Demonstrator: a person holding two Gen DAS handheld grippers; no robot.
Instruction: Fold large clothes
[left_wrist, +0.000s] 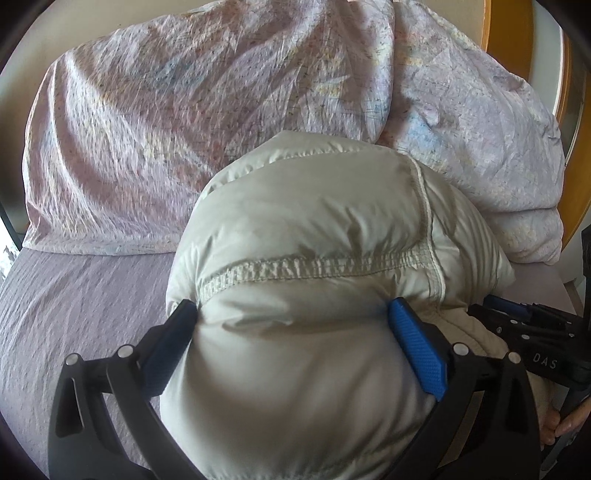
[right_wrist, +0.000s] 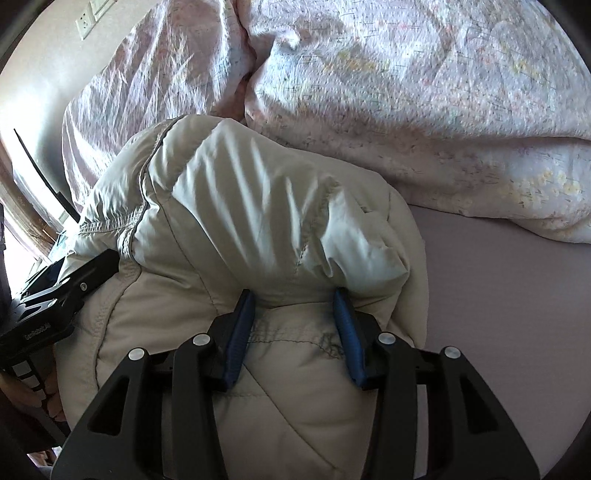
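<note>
A puffy cream quilted jacket (left_wrist: 306, 229) lies bunched on the lilac bed sheet (left_wrist: 74, 302). My left gripper (left_wrist: 293, 310) is shut on a thick fold of it, the blue pads (left_wrist: 415, 343) pressing into the padding from both sides. In the right wrist view the same jacket (right_wrist: 236, 206) bulges up in front of my right gripper (right_wrist: 293, 299), whose blue pads (right_wrist: 347, 332) squeeze another thick fold near a stitched seam. The other gripper's black body shows at each view's edge, beside the jacket.
A crumpled floral duvet (left_wrist: 184, 110) is piled across the far side of the bed, also seen as the duvet (right_wrist: 424, 92). Bare sheet (right_wrist: 498, 314) lies to the right of the jacket. A wooden headboard (left_wrist: 576, 184) curves at far right. A wall socket (right_wrist: 86, 22) sits top left.
</note>
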